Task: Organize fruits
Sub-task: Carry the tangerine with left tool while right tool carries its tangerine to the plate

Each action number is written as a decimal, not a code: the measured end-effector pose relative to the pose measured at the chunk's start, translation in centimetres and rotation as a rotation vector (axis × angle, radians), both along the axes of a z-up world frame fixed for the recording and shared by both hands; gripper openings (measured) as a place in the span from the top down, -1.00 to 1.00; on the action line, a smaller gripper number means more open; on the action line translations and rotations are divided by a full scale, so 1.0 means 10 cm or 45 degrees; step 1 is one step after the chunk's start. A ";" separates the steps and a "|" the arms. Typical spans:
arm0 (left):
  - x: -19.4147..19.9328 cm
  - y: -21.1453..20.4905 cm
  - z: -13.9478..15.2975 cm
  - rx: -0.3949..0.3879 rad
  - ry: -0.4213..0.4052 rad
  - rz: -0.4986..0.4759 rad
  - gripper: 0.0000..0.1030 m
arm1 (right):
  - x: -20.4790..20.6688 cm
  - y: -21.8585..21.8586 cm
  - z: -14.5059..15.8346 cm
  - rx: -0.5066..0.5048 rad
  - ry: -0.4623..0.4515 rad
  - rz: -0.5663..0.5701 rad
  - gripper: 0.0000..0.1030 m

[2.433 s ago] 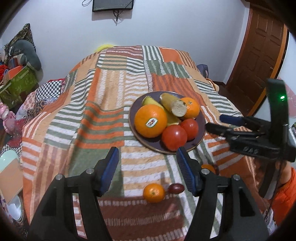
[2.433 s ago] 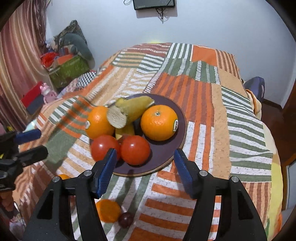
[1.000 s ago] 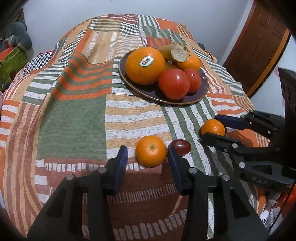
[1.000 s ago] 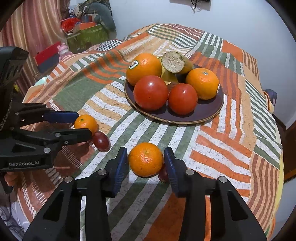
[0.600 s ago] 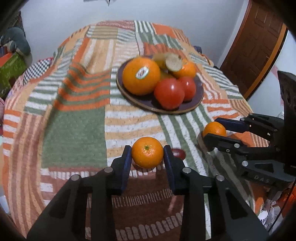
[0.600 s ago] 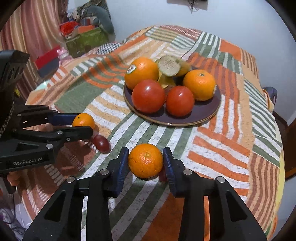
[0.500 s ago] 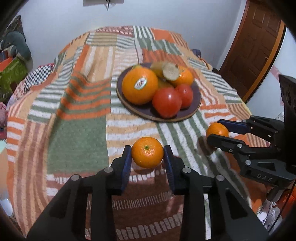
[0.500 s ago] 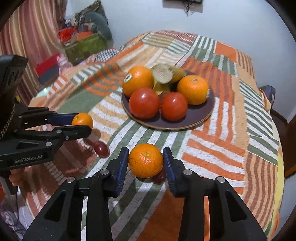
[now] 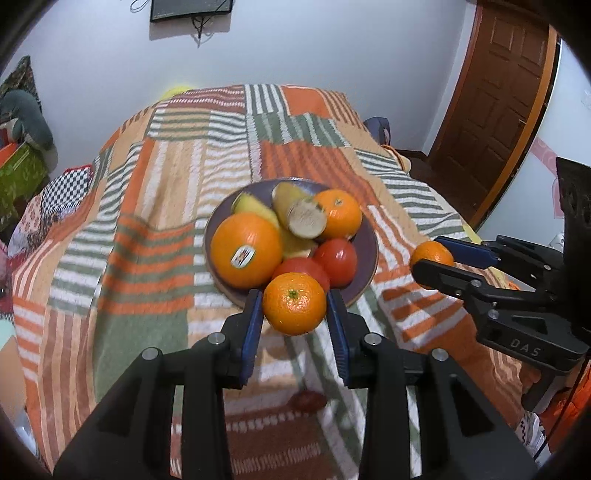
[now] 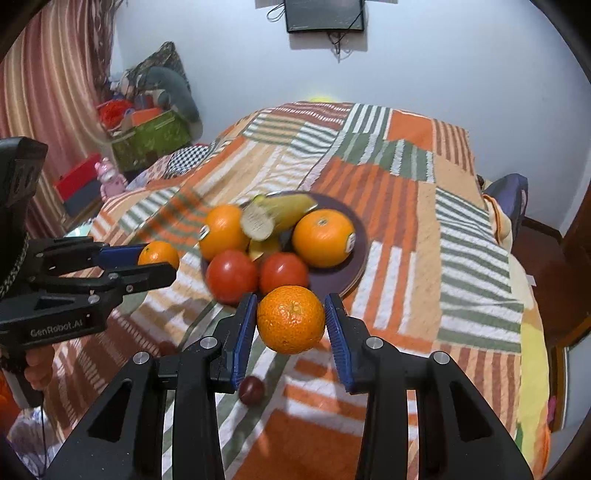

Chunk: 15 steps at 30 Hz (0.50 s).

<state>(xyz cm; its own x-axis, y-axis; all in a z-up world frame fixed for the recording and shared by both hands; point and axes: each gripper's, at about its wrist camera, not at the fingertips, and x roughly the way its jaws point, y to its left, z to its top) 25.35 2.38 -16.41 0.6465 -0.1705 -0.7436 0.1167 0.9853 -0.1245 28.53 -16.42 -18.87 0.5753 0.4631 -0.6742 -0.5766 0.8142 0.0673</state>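
My left gripper (image 9: 294,312) is shut on a small orange (image 9: 294,303) and holds it in the air near the front rim of the dark plate (image 9: 367,262). My right gripper (image 10: 291,323) is shut on another small orange (image 10: 291,319), also lifted in front of the plate (image 10: 356,266). The plate holds two large oranges, two tomatoes and cut yellow fruit. A dark red plum (image 10: 251,389) lies on the blanket below the grippers; it also shows in the left wrist view (image 9: 308,400). Each gripper shows in the other's view, the right one (image 9: 430,258) and the left one (image 10: 159,258).
The plate sits on a bed with a striped patchwork blanket (image 9: 155,229). A wooden door (image 9: 491,110) is at the right. A green box (image 10: 151,138) and clutter stand at the left by a curtain. A wall screen (image 10: 325,14) hangs behind.
Both grippers closed on a small orange each on the blanket, then lifted them up and toward the plate. The plum stayed on the blanket.
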 end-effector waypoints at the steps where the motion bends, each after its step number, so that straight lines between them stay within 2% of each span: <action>1: 0.04 -0.02 0.00 0.008 -0.004 -0.003 0.33 | 0.04 -0.01 0.00 0.006 -0.001 -0.006 0.32; 5: 0.24 -0.06 -0.02 0.024 -0.002 0.000 0.33 | 0.17 0.00 -0.01 0.017 0.001 -0.022 0.32; 10: 0.43 -0.06 -0.08 -0.003 0.019 0.001 0.33 | 0.32 0.06 -0.09 0.014 0.012 -0.028 0.32; 15: 0.57 -0.08 -0.12 -0.004 0.015 -0.005 0.33 | 0.52 0.10 -0.22 0.009 0.055 -0.047 0.32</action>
<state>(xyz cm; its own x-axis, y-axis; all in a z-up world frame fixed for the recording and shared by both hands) 31.07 1.55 -17.63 0.6369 -0.1752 -0.7508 0.1187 0.9845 -0.1291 33.73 -15.43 -21.09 0.5624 0.4468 -0.6957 -0.5424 0.8345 0.0975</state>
